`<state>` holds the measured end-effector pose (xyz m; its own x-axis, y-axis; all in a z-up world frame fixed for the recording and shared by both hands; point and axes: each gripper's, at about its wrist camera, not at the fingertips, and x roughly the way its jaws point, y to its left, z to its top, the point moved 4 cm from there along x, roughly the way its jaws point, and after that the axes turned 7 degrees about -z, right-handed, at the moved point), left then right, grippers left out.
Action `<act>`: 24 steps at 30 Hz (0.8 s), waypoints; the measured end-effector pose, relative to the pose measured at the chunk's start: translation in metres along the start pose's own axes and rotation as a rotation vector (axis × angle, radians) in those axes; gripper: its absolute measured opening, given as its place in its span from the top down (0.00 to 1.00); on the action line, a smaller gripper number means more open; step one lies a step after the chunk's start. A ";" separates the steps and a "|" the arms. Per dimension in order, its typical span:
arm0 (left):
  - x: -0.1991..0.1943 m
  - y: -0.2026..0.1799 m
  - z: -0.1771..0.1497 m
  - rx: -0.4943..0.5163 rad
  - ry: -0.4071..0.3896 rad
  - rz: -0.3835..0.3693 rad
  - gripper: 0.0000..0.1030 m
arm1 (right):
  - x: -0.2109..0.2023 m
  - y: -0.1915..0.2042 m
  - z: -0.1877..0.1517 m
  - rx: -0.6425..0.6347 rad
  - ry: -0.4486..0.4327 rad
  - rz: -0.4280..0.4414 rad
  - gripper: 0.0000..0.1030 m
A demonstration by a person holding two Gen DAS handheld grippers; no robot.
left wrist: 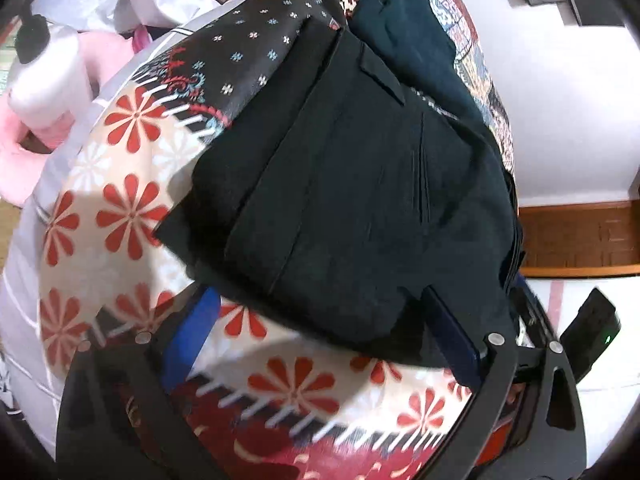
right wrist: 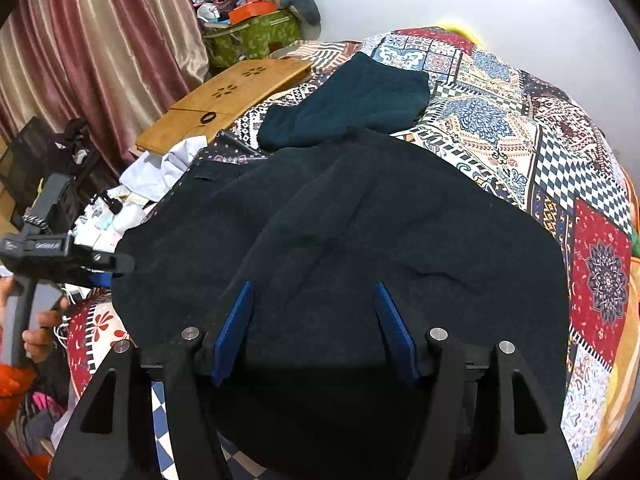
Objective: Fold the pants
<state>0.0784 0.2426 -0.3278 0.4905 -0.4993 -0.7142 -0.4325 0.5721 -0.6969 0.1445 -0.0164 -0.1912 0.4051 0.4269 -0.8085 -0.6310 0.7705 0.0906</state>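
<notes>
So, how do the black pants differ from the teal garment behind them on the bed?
The black pants are darker and lie nearer, spread wider, with a pocket flap; the teal garment is greenish-blue, looks smaller, and lies farther back. Both rest on the patterned bedcover.

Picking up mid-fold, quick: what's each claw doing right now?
Left claw: open wide, holding nothing, fingers either side of the black pants' edge.
Right claw: open over the pants, gripping nothing.

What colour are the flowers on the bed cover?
The flowers on the bed cover are red, with some pale white ones; the left wrist view shows them best.
</notes>
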 end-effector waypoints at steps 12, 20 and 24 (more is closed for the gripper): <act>0.011 -0.014 0.029 0.039 -0.096 0.073 0.67 | 0.003 0.000 0.002 0.028 -0.007 0.028 0.41; -0.013 -0.095 0.027 0.392 -0.277 0.325 0.80 | -0.004 -0.005 0.001 0.062 -0.012 0.035 0.41; -0.038 -0.149 0.024 0.555 -0.384 0.360 0.80 | -0.020 -0.021 -0.002 0.099 -0.046 -0.002 0.41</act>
<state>0.1423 0.1924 -0.1952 0.6638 -0.0167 -0.7477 -0.2215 0.9505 -0.2179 0.1478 -0.0419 -0.1779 0.4377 0.4449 -0.7814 -0.5624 0.8135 0.1482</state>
